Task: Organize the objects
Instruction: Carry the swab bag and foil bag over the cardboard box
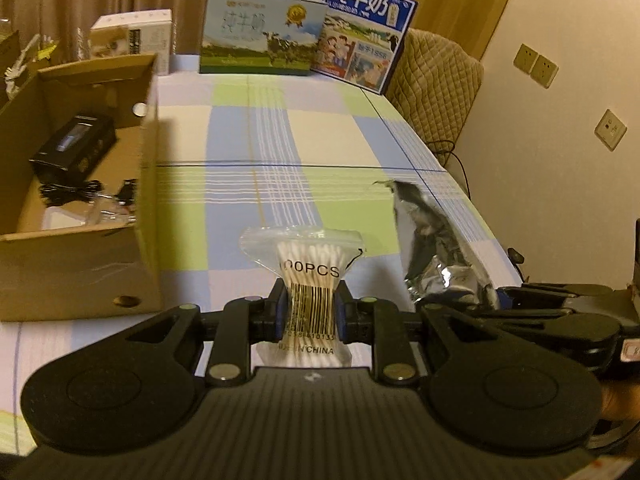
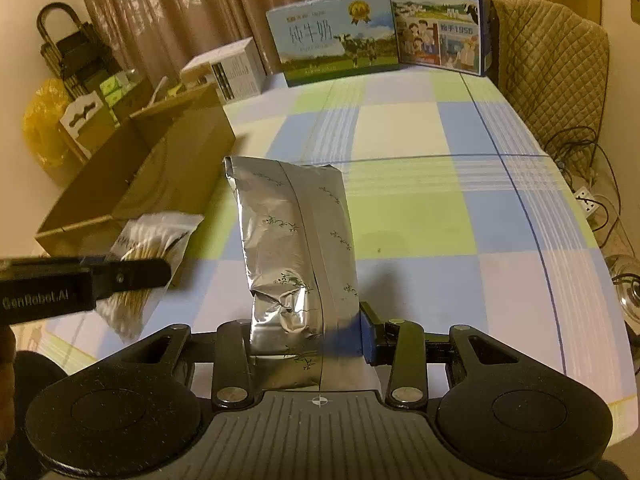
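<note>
My left gripper (image 1: 309,314) is shut on a clear bag of cotton swabs (image 1: 306,268) printed with a barcode, held just above the checked tablecloth. The bag also shows in the right wrist view (image 2: 148,248), with the left gripper (image 2: 132,276) over it. My right gripper (image 2: 306,340) is shut on a silver foil packet (image 2: 298,248) that stands upright between its fingers. The packet also shows in the left wrist view (image 1: 436,244), to the right of the swabs. An open cardboard box (image 1: 80,208) stands to the left, also seen in the right wrist view (image 2: 140,176).
The box holds a black case (image 1: 74,144) and black cables (image 1: 68,192). Two milk cartons (image 1: 260,32) (image 1: 364,32) and a white box (image 1: 132,36) stand at the table's far edge. A quilted chair (image 1: 436,92) and wall sockets (image 1: 536,66) are on the right.
</note>
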